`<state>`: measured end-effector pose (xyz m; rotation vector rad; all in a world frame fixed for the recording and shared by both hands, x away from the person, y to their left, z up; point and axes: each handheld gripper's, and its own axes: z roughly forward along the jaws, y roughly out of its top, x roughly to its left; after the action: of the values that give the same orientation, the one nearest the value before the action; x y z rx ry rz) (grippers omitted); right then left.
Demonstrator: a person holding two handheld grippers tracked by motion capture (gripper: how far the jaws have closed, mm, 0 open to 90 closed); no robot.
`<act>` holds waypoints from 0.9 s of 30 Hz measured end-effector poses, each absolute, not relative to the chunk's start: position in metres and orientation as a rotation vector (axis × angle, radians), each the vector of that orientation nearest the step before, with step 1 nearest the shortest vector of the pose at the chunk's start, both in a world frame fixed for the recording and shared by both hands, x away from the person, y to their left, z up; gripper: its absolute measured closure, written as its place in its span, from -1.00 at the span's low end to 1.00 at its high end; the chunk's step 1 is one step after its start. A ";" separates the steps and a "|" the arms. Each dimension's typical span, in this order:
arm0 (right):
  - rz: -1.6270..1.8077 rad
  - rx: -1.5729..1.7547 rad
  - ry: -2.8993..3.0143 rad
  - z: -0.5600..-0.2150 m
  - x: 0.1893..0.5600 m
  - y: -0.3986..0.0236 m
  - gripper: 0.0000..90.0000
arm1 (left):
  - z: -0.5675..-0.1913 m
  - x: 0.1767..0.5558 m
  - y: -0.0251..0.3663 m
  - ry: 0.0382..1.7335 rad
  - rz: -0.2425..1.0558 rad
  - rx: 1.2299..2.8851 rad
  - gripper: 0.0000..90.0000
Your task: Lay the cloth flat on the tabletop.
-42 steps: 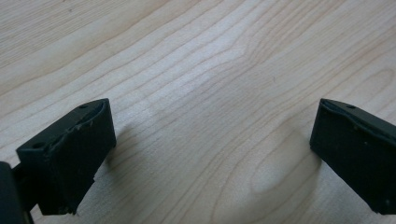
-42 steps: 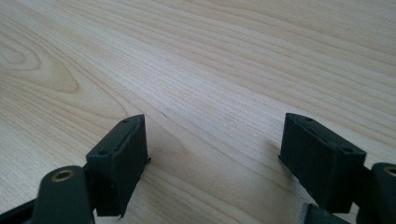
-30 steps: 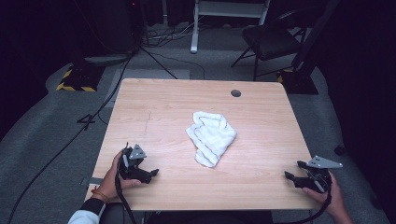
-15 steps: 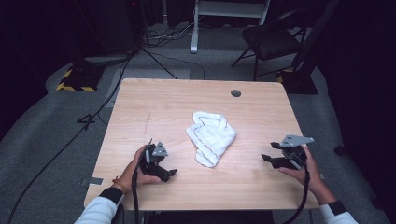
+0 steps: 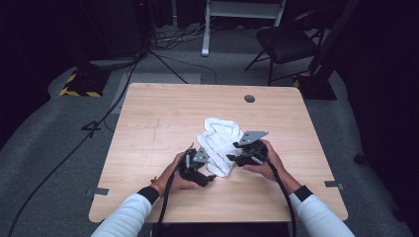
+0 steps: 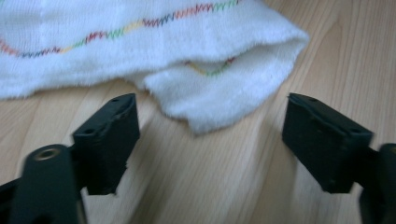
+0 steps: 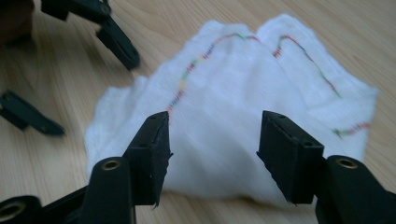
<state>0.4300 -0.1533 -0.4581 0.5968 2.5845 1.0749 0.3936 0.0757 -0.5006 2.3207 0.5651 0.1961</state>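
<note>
A crumpled white terry-cloth towel with a rainbow zigzag stitch near its hem [image 5: 221,145] lies bunched near the middle of the light wooden counter [image 5: 148,123], a little toward the person's side. It looks light, soft and limp: it should sag and drape when lifted, and one pinch would likely gather several layers at once. The looped pile should give the pads good friction, so slipping seems a small risk; catching only a thin fold and losing it seems the likelier trouble.

The left hand-held gripper [image 5: 197,168] sits just beside the towel's near-left edge. In the left gripper view [image 6: 210,135] its jaws stand apart and have just been closing, with bare wood between them and a folded corner of the towel [image 6: 205,105] just ahead, untouched.

The right hand-held gripper [image 5: 244,153] hangs over the towel's near-right part. In the right gripper view [image 7: 212,140] its jaws have likewise just been closing but stand apart, straddling the cloth [image 7: 233,93] without pressing it.

The best holds appear to be the stitched hem corners, where the edge is firmer and easy to trace for spreading the towel out.
</note>
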 end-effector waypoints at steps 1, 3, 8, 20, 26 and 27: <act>1.075 0.597 2.585 -0.458 0.430 -0.153 -0.02 | -0.500 0.395 0.074 0.558 0.195 2.318 -0.39; 1.062 0.580 2.610 -0.464 0.431 -0.136 -0.04 | -0.499 0.398 0.073 0.558 0.195 2.310 -0.06; 0.997 0.541 2.647 -0.475 0.432 -0.123 -0.02 | -0.498 0.402 0.077 0.515 0.191 2.315 0.40; 0.983 0.561 2.636 -0.475 0.432 -0.132 0.81 | -0.496 0.401 0.081 0.470 0.214 2.346 0.86; 1.036 0.610 2.559 -0.456 0.424 -0.159 0.86 | -0.496 0.397 0.082 0.488 0.216 2.341 0.86; 1.048 0.617 2.546 -0.453 0.422 -0.164 0.87 | -0.496 0.396 0.082 0.485 0.213 2.343 0.86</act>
<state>0.4223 -0.1644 -0.4527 0.6171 2.5458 1.0483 0.3956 0.0820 -0.4958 2.3427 0.4854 0.2130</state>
